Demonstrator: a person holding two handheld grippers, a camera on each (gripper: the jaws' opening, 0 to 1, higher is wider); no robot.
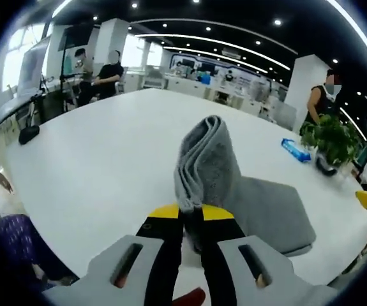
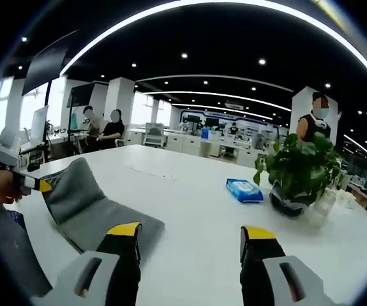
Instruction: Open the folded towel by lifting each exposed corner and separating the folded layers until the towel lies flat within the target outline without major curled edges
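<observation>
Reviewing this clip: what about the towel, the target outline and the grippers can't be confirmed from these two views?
- Target outline: no marking can be made out on the white table in either view.
- Gray towel: in the left gripper view, the left gripper covers the pinched edge.
- Towel's lower edge: in the right gripper view, the right gripper hides it.
- Blue packet: print too small to read.

Left gripper [image 1: 191, 213]: its yellow-tipped jaws are closing together on a raised fold of the grey towel [image 1: 212, 166], pinching it above the table. Right gripper [image 2: 191, 237]: its jaws are standing wide apart, gripping nothing. The left gripper [image 2: 35, 185] is appearing at the far left of the right gripper view.
</observation>
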